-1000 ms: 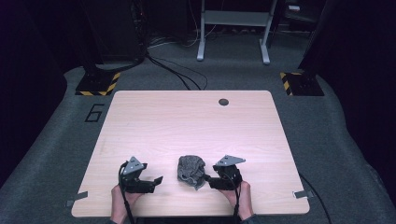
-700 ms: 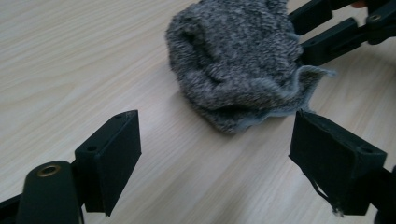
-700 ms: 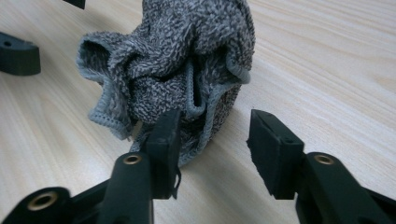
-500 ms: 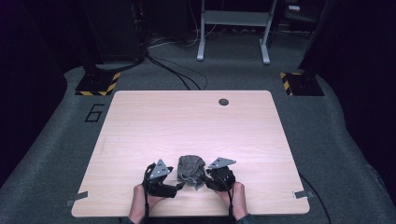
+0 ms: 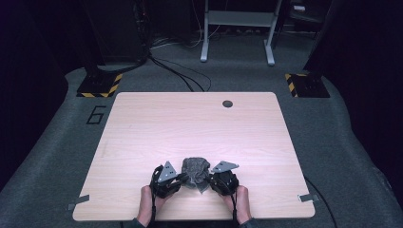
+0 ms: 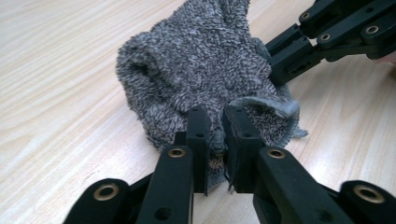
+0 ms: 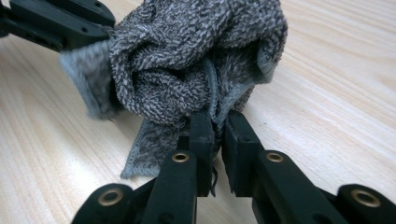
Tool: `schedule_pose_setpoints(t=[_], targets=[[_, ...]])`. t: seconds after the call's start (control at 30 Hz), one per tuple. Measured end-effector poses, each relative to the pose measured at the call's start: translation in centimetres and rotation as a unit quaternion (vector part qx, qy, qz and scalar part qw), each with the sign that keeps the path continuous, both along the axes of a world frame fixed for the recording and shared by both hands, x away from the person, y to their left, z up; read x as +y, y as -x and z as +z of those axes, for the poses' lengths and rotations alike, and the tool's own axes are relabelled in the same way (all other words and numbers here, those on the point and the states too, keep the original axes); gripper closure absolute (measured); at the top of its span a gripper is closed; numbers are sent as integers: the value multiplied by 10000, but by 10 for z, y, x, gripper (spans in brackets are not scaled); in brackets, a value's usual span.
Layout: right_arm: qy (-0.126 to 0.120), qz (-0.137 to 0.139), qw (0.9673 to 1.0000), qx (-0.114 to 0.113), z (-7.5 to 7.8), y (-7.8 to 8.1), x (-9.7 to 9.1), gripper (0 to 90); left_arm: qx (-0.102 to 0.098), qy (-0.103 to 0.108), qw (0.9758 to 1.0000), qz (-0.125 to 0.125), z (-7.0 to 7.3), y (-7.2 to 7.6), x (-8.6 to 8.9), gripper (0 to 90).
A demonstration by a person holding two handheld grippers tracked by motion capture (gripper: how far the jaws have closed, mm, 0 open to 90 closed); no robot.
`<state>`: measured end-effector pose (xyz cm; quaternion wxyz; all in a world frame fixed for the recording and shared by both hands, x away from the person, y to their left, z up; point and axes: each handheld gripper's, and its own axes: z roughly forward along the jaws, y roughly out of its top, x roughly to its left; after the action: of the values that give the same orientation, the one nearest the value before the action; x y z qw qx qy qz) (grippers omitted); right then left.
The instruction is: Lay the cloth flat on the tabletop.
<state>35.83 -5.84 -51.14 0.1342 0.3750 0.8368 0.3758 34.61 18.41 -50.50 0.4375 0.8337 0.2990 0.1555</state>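
Both hands have come in from either side since a second ago: the left gripper [image 5: 179, 178], which stood well apart from the cloth, now sits against its 9 o'clock edge, and the right gripper [image 5: 212, 176] is tucked in at its 3 o'clock edge. The jaws of both have just been closing, each with cloth between them.

The grey terry cloth [image 5: 195, 169] lies crumpled in a heap on the wooden worktop [image 5: 190, 128], close to the 6 o'clock edge and midway between the two hands. In the left gripper view the jaws are pinched nearly together on a fold at the near hem of the cloth [image 6: 205, 79], with fabric squeezed in the narrow gap. The right gripper view shows the same: jaws drawn almost shut on a hanging edge of the cloth [image 7: 196, 60].

With both edges now pinched, the grasp looks complete, and the cloth seems ready to be lifted or drawn apart to spread it. Each bite is small and near a hem, so a sharp pull might slip one corner free.
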Motion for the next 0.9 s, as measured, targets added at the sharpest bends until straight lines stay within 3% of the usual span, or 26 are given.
schedule_pose_setpoints(t=[0.33, 0.57, 0.77, 0.83, 0.9], targets=[[-47, -209, 9997, -120, 8, 1, -19, 837, -117, 270, 9992, 286, 5, -1, 21, 828], [-83, -420, 9989, -171, 14, 0, -37, 838, -88, 466, 9978, 458, 8, -2, 35, 830], [-153, -622, 9978, -191, 19, 0, -52, 838, 21, 672, 9958, 627, 8, -6, 47, 829], [-212, -689, 9973, -165, 19, -1, -57, 837, 148, 717, 9953, 640, 6, -9, 50, 825], [-152, -678, 9976, -1, 15, -4, -56, 802, 339, 693, 9946, 698, 2, -15, 51, 772]])
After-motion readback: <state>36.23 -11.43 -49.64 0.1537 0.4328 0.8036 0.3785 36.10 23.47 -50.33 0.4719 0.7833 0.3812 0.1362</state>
